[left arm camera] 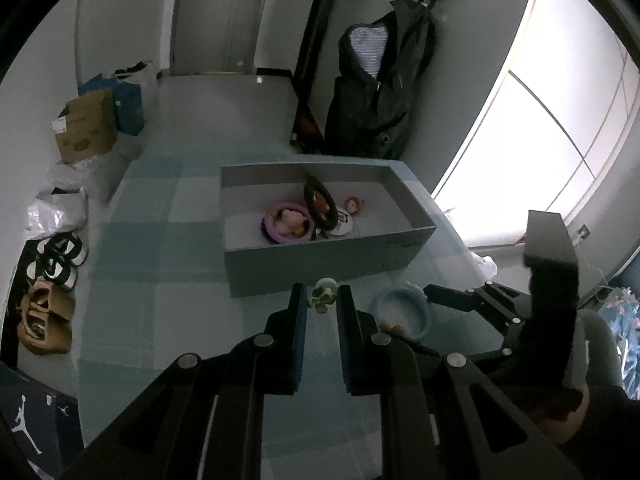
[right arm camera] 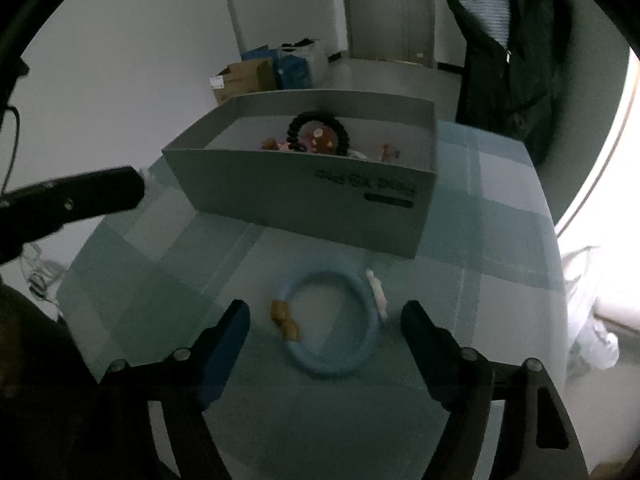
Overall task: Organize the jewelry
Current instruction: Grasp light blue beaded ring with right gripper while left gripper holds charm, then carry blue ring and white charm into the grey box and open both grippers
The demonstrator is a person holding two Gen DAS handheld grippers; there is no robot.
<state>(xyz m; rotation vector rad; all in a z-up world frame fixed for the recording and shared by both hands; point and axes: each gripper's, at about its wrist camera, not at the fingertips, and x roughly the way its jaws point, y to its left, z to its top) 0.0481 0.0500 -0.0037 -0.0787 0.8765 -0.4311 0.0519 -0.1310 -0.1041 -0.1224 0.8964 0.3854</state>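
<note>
**Small charm between left fingers, blue ring between open right fingers**

Left gripper [left arm camera: 322,300]: fingers narrowed around a small pale flower-shaped charm [left arm camera: 323,295], sitting at the tips; real pinch or just a near fit, cannot tell from the left wrist view. Positioned just short of the near wall of the grey box [left arm camera: 320,264], over the checked teal tablecloth [left arm camera: 160,280].

Right gripper [right arm camera: 324,316]: spread wide, holding nothing. Light blue ring [right arm camera: 360,308] flat on the tablecloth between the two fingers, apart from both pads. Brown beads [right arm camera: 285,320] on the ring's left side, small white-pink piece [right arm camera: 378,292] on its right side. Same ring seen in left wrist view [left arm camera: 404,312], right of the left gripper, with the right gripper [left arm camera: 448,300] beside it.

Inside the box: purple ring [left arm camera: 286,226] with a pink item in the middle, black beaded bracelet [left arm camera: 320,204] propped up tilted, small red-orange piece [left arm camera: 354,205] on the right, all bunched mid-floor.

Off the table: cardboard box [left arm camera: 86,126] and bags on the floor at left, dark jacket [left arm camera: 380,92] hanging behind, bright window at right.
</note>
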